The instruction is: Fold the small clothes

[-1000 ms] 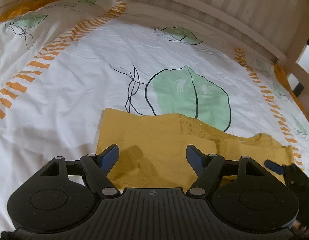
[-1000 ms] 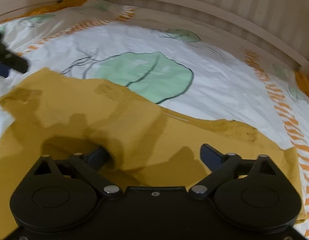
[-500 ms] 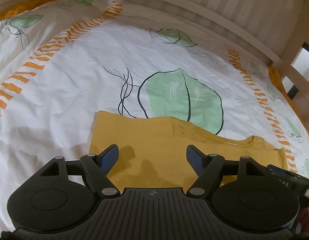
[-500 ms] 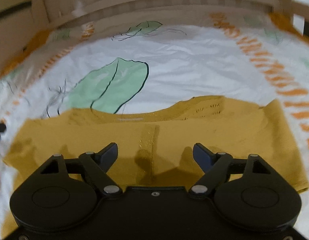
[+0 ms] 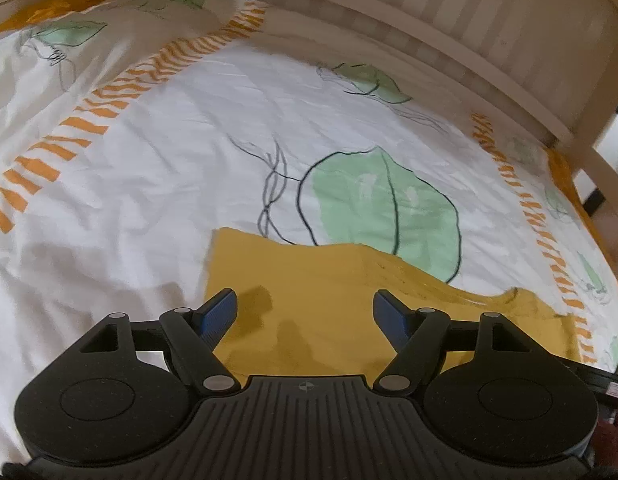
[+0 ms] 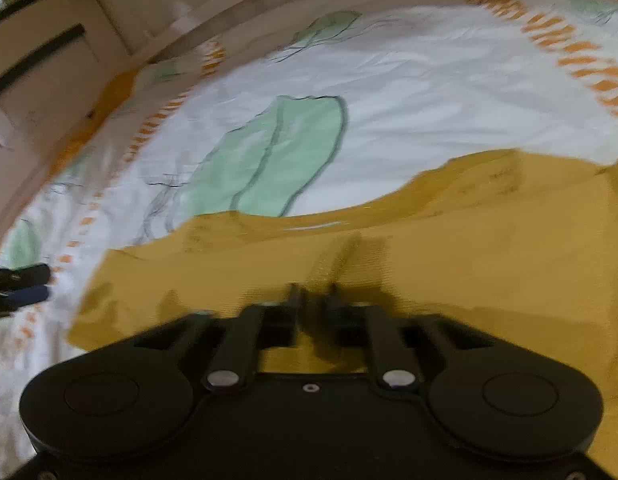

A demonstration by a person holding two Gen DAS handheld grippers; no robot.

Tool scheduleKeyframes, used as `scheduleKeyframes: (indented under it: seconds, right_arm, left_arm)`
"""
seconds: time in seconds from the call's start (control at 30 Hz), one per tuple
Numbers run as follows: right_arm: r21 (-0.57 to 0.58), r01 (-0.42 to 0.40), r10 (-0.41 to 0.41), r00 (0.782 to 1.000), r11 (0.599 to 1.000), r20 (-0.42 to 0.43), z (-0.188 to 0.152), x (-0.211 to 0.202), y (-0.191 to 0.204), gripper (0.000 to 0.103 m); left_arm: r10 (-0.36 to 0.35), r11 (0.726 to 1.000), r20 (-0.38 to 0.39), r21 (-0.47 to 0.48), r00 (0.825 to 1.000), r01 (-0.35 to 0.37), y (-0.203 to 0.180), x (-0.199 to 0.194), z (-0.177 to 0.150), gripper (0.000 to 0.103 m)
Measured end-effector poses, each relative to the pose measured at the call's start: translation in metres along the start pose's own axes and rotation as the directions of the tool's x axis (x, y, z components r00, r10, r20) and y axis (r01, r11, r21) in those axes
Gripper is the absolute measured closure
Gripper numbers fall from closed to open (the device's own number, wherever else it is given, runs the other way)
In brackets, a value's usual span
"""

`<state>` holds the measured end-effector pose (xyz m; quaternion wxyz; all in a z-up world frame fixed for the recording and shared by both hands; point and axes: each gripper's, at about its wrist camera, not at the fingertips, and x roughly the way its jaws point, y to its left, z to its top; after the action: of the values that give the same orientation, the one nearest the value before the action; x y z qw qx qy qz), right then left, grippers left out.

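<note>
A small mustard-yellow garment (image 5: pixel 333 292) lies flat on the white bed sheet (image 5: pixel 149 184), partly folded. In the left wrist view my left gripper (image 5: pixel 305 312) is open and empty, hovering over the garment's left part. In the right wrist view the garment (image 6: pixel 489 248) fills the lower right, with a raised pleat at its middle. My right gripper (image 6: pixel 313 300) has its fingers nearly together over that pleat; the view is blurred and I cannot tell whether cloth is pinched. The left gripper also shows at the left edge of the right wrist view (image 6: pixel 17 286).
The sheet has green leaf prints (image 5: pixel 385 208) and orange striped borders (image 5: pixel 549 240). A pale wooden slatted bed frame (image 5: pixel 449 20) runs along the far side and right. More of the frame (image 6: pixel 49 72) shows at the left in the right wrist view.
My right gripper has closed from wide open to nearly shut and swung to the right over the garment's pleat. My left gripper stayed open, almost unmoved.
</note>
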<state>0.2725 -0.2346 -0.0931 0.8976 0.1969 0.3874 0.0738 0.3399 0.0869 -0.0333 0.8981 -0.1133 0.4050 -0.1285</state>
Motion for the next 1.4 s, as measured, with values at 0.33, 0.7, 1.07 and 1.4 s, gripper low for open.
scheduleKeyframes:
  seconds: [0.33,0.7,1.07,1.4]
  right_arm:
    - [-0.047,-0.05,0.056,0.987,0.998,0.152,0.048,-0.071,0.021,0.095]
    - [0.051,0.058,-0.062,0.995,0.997,0.083,0.045,-0.077,-0.045,0.083]
    - [0.095,-0.059,0.061,0.998,0.994,-0.012,0.013,0.002,-0.024,0.042]
    - [0.024,-0.068,0.068,0.997,0.997,0.024,0.018,-0.01,-0.003,0.089]
  left_arm:
    - [0.026,0.999,-0.005,-0.026,1.0,-0.026,0.01,0.004,0.002,0.029]
    - [0.024,0.999,-0.033,0.04,0.999,-0.023,-0.005,0.013,-0.003,0.029]
    - [-0.003,0.999,-0.04,0.05,0.999,0.005,-0.006,0.016,-0.005,0.023]
    - [0.013,0.998,-0.014,0.057,1.0,-0.012,-0.005,0.014,-0.005,0.005]
